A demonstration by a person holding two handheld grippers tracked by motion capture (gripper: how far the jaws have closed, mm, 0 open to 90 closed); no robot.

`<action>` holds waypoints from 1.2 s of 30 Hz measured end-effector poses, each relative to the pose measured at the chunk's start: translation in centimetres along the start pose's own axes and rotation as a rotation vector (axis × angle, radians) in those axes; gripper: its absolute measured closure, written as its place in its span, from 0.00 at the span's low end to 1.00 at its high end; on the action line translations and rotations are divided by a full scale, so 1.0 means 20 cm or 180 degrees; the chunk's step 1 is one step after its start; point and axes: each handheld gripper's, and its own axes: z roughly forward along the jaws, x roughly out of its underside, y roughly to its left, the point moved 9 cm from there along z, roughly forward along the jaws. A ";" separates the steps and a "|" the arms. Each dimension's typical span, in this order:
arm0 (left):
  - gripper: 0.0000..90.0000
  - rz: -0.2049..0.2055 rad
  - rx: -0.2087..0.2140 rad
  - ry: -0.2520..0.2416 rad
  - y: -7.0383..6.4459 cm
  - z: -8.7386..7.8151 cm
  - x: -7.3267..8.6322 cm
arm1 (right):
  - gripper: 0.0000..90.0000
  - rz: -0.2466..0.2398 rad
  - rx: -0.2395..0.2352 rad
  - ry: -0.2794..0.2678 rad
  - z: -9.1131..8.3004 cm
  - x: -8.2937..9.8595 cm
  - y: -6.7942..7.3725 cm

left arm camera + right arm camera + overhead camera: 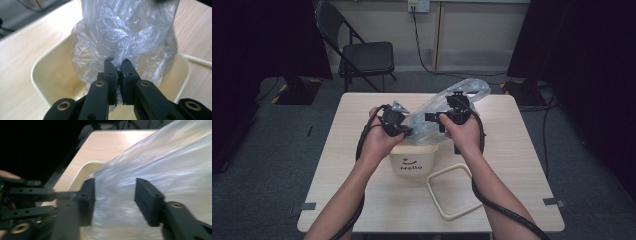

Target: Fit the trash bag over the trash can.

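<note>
Lining bin: clear plastic bag (447, 107) at frame centre, bottom tucked in cream bin (413, 161), top billowing toward upper right.
Left to do: bag mouth, by my judgement, not yet folded over rim; frame ring (455, 191) waits lower right.
Left gripper (117, 65): jaws closed, pinching bag film.
Right gripper (113, 192): jaws wide apart against bag, gripping nothing.
</note>
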 end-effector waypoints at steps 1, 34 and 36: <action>0.95 0.0015 -0.0022 0.0041 0.00 0.01 0.02 | 0.45 -0.0011 0.0061 -0.0026 0.00 0.00 -0.02; 0.34 -0.0046 0.0115 -0.0310 -0.02 -0.03 0.00 | 0.95 -0.0360 -0.0011 0.0364 0.17 0.14 0.09; 0.39 0.0080 0.0182 -0.0251 -0.05 -0.01 0.00 | 0.94 -0.0333 -0.0068 0.0383 0.19 0.15 0.11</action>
